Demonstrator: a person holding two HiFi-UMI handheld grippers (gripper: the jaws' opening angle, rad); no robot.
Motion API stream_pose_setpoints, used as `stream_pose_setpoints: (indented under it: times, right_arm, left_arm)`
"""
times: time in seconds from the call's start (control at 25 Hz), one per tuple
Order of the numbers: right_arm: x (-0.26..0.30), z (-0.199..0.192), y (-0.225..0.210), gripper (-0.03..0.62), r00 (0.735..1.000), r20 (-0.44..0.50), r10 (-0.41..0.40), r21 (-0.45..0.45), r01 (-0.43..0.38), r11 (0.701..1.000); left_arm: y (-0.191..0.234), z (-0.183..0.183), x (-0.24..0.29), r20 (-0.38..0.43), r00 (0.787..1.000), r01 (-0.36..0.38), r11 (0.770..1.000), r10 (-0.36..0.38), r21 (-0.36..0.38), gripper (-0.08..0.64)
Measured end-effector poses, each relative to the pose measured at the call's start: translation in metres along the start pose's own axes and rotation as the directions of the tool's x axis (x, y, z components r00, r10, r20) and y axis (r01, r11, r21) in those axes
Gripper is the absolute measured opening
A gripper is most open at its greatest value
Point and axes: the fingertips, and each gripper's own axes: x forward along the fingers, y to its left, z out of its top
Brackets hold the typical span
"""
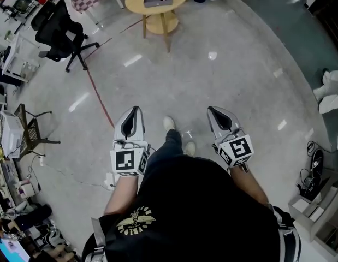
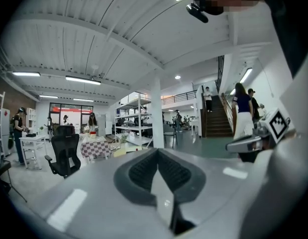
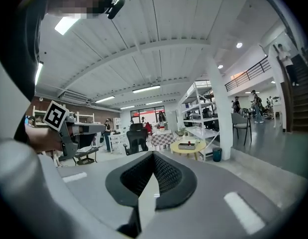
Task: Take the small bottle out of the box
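Grey polished floor (image 1: pixel 223 86) with a round wooden worktop (image 1: pixel 135 5) standing well ahead.
Left hand-held gripper (image 1: pixel 135 110) and right hand-held gripper (image 1: pixel 211 111) hang side by side above the floor, each with its jaws pressed together on nothing. The box (image 1: pixel 153 2) sits on that worktop, well apart from both; the small bottle is too small to make out.

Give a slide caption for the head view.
Person holds left gripper and right gripper shut, empty, above grey floor; round yellow table ahead.
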Motion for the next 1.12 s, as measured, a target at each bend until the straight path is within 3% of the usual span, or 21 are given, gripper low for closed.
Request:
stream_pose_setpoints:
  times: [0.44,0.72,1.12]
  right_arm:
    - [0.058,0.015,0.001,0.008,1.000,0.010,0.012,-0.093,-0.011,0.996]
    - [0.070,0.028,-0.015,0.008,0.998,0.043,-0.040,-0.112,0.044,0.993]
    - [0.097,0.037,-0.030,0.008,0.998,0.035,-0.059,-0.088,0.062,0.994]
  left_arm:
    - [0.018,-0.023,0.062,-0.016,0.998,0.057,0.998,-0.057,-0.020,0.000]
    - [0.010,-0.015,0.086,0.004,0.995,0.096,0.994,-0.096,-0.041,0.000]
    - [0.028,-0.009,0.114,0.007,0.997,0.072,0.996,-0.072,-0.044,0.000]
